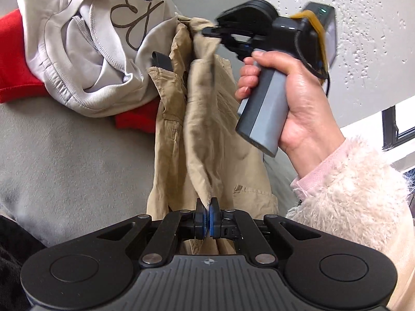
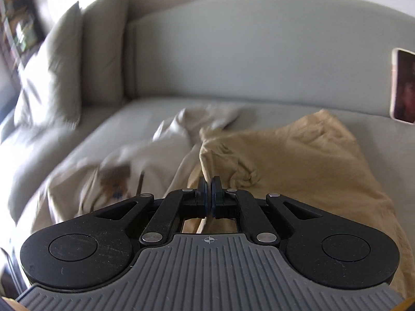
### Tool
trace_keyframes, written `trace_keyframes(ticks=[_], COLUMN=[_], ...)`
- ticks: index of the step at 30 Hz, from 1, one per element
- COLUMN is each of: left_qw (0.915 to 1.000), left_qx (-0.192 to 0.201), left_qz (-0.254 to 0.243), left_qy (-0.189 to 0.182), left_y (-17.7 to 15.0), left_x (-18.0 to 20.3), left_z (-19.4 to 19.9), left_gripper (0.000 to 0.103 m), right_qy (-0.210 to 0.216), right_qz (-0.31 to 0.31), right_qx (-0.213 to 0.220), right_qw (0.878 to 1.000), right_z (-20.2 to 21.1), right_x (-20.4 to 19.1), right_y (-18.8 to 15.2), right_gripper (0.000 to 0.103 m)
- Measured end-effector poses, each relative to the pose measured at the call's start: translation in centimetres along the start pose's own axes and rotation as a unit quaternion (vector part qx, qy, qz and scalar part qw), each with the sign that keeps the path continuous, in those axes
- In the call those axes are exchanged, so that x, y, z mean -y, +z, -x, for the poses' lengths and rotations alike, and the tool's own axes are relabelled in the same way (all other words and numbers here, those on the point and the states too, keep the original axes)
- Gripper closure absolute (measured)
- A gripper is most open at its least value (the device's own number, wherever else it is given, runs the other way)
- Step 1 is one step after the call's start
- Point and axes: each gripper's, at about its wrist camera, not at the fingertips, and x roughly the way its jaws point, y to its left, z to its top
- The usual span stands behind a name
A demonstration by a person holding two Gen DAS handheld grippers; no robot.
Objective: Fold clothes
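While both grippers' jaws clamp it, the tan garment [image 1: 207, 134] stretches between left gripper [image 1: 207, 208] and right gripper [image 2: 209, 184].

I count three garments: one tan pair of trousers [image 1: 207, 134], one pale grey sweatshirt [image 1: 85, 51] with a brown looped print, and one red piece [image 1: 15, 51] under it. I hold two grippers, my left [image 1: 206, 207] and my right [image 1: 207, 32]. On the sofa [image 2: 233, 59] I see two cushions [image 2: 59, 72] and one phone [image 2: 403, 85].
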Motion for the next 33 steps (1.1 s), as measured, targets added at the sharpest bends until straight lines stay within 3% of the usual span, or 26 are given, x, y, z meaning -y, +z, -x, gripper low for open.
trace_keyframes(ticks=[4, 5, 7, 9, 15, 20, 25, 29, 30, 32, 33], left_qw=[0.9997, 0.9996, 0.9992, 0.9986, 0.9944, 0.9908, 0.9889, 0.9863, 0.9855, 0.9851, 0.9848], left_qx=[-0.005, -0.006, -0.009, -0.012, -0.01, 0.014, 0.037, 0.055, 0.06, 0.062, 0.064], left_qz=[0.019, 0.019, 0.017, 0.013, 0.026, -0.008, -0.042, -0.069, -0.076, -0.077, -0.077], left_qy=[0.014, 0.02, 0.034, 0.05, 0.102, 0.134, 0.137, 0.139, 0.14, 0.14, 0.142], left_y=[-0.4, -0.6, -1.0, -1.4, -3.1, -5.4, -5.2, -5.0, -4.9, -4.9, -4.7], left_x=[-0.5, -0.4, -0.1, 0.3, 1.2, 3.1, 3.3, 3.4, 3.4, 3.6, 3.6], left_z=[-0.3, -0.2, -0.1, -0.1, 0.8, 3.5, 2.9, 2.4, 2.3, 1.8, 1.5], left_gripper=[0.102, 0.102, 0.102, 0.102, 0.093, 0.085, 0.085, 0.084, 0.082, 0.063, 0.059], right_qy=[0.031, 0.049, 0.082, 0.112, 0.112, 0.106, 0.075, 0.054, 0.051, 0.065, 0.077], right_qz=[-0.007, -0.006, -0.006, -0.012, 0.019, -0.007, -0.063, -0.119, -0.138, -0.184, -0.211], right_qx=[-0.066, -0.088, -0.12, -0.13, -0.082, -0.042, -0.013, -0.033, -0.042, -0.065, -0.075], right_qw=[0.997, 0.995, 0.989, 0.985, 0.99, 0.993, 0.995, 0.991, 0.988, 0.979, 0.972], right_z=[-3.1, -3.8, -4.5, -4.1, 4.2, 14.3, 22.6, 25.3, 25.4, 24.8, 24.2], right_x=[-1.1, -1.3, -1.6, -1.5, 0.6, 6.6, 12.7, 17.7, 18.8, 21.0, 22.0], right_y=[-0.1, -0.4, -0.7, -0.9, -0.3, -1.9, -6.1, -11.6, -13.1, -16.0, -17.4], right_gripper=[0.096, 0.089, 0.065, 0.059, 0.059, 0.057, 0.052, 0.052, 0.052, 0.051, 0.051])
